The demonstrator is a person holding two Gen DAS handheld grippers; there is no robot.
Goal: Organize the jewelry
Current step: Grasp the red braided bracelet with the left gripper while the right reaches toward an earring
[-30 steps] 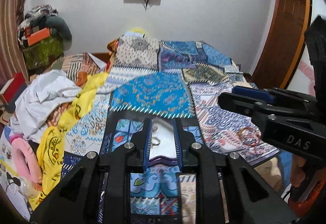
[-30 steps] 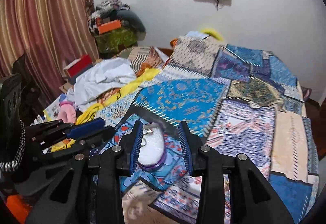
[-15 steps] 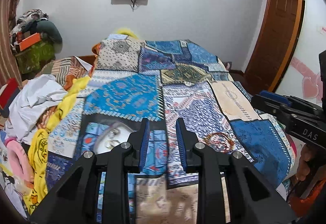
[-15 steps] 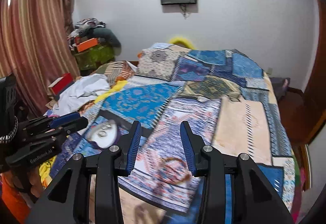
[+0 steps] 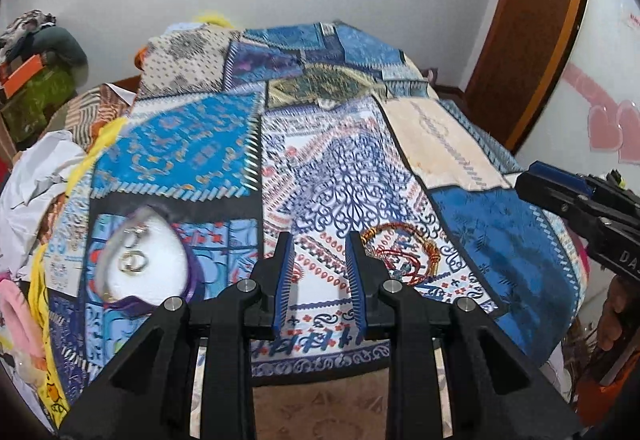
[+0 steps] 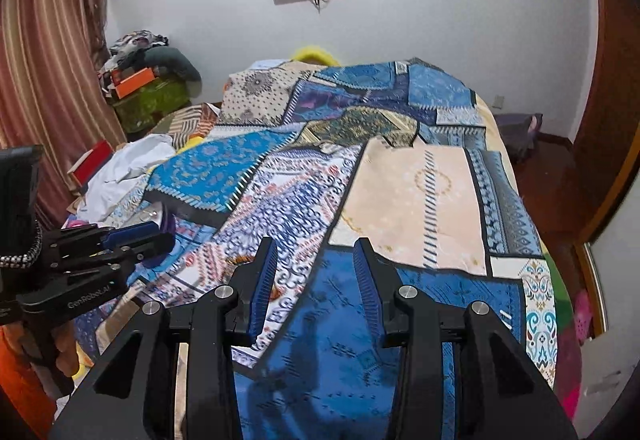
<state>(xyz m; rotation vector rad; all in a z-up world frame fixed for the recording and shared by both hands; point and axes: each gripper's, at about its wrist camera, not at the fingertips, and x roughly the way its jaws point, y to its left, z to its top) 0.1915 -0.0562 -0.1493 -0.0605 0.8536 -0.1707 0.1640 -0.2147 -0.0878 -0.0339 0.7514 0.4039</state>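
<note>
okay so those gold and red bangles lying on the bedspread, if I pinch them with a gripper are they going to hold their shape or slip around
The bangles look like thin rigid rings, so they would probably keep their shape. Several lie loosely overlapped, so pinching one may drag or scatter the others. Lying flat on the soft bedspread, they may sink or slide rather than roll. Both the left gripper and right gripper are open.

The bangles (image 5: pixel 402 254) lie partly behind the left gripper's (image 5: pixel 320 276) finger; the right gripper (image 5: pixel 576 199) is cut off by the picture's edge, and the rings (image 5: pixel 132 260) in the tray (image 5: pixel 160 280) look blurred

Both wrist views over bed (image 5: pixel 500 240)
</note>
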